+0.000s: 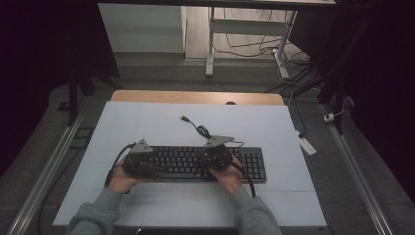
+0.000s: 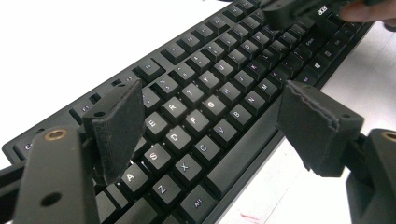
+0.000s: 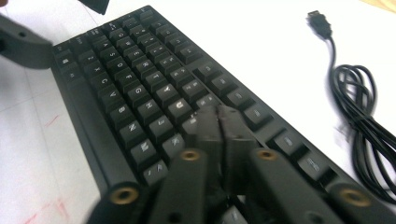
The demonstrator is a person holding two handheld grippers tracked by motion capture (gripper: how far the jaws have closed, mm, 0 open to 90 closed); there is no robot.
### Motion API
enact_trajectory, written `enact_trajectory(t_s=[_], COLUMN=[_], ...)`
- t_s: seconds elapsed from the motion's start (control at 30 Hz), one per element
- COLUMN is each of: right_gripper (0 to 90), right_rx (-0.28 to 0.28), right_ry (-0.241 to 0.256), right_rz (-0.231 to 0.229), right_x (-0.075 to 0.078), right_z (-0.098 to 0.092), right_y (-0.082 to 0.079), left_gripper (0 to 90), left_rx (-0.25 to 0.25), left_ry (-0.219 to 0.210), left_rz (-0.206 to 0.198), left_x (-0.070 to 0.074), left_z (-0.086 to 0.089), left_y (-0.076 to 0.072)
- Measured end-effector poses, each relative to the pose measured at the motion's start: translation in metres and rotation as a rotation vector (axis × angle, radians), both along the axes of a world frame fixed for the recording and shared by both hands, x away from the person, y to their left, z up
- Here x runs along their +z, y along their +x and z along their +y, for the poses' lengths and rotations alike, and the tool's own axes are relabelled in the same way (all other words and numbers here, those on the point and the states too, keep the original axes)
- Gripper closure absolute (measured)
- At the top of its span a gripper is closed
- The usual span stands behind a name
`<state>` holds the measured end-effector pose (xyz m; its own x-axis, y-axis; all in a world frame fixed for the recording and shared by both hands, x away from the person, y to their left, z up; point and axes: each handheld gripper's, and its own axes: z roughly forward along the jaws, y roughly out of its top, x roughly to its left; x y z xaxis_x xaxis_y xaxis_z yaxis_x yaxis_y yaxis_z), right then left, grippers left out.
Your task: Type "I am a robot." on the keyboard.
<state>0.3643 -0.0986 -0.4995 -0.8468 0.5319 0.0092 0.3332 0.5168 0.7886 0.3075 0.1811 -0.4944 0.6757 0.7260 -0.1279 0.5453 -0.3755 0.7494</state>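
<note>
Keyboard: a black keyboard (image 1: 205, 164) lies flat on the white table (image 1: 147, 127), near the person's edge, its long side running left to right in the high view
Cable: the keyboard's black cable (image 3: 359, 107) lies coiled on the table just beyond the far edge, its plug (image 3: 320, 21) loose and connected to nothing
Left gripper: the left gripper (image 2: 210, 126) hovers low over the letter keys at the keyboard's left end, jaws spread wide with nothing between them; one pad hangs above the Q and A side, the other out past the front edge near the space bar
Right gripper: the right gripper (image 3: 219, 126) has its two jaws pressed together with nothing held, the joined tips down on the keys right of the letter block; whether they press a key or only rest on it I cannot tell
Hands: each hand grasps its tool from behind, the left hand (image 1: 122, 178) and right hand (image 1: 230, 178) both at the front edge of the keyboard in the high view
Step in hand: judging by the closed tips on the keys, this looks like key pressing, the right tool acting as a single finger while the left waits above its own half
Next move: lift the closed tips straight up and come down squarely on one key cap, as the joined pads look wide enough to catch a neighbour; the left would probably need its jaws brought together before it could press cleanly
</note>
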Motion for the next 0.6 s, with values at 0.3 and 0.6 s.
enact_trajectory(t_s=[0.3,0.6], right_gripper=[62.9,58.5], right_rx=[-0.051,-0.055], right_ry=[0.053,0.049], right_rz=[-0.008,-0.035], right_x=[0.001,0.005], right_z=[-0.040,-0.077], right_y=[-0.016,-0.036], left_gripper=[23.8,24.4], left_rx=[0.014,0.026], left_ry=[0.000,-0.002], left_rz=[-0.003,-0.011], left_x=[0.000,0.000], left_z=[0.001,0.002], left_y=[0.000,0.000])
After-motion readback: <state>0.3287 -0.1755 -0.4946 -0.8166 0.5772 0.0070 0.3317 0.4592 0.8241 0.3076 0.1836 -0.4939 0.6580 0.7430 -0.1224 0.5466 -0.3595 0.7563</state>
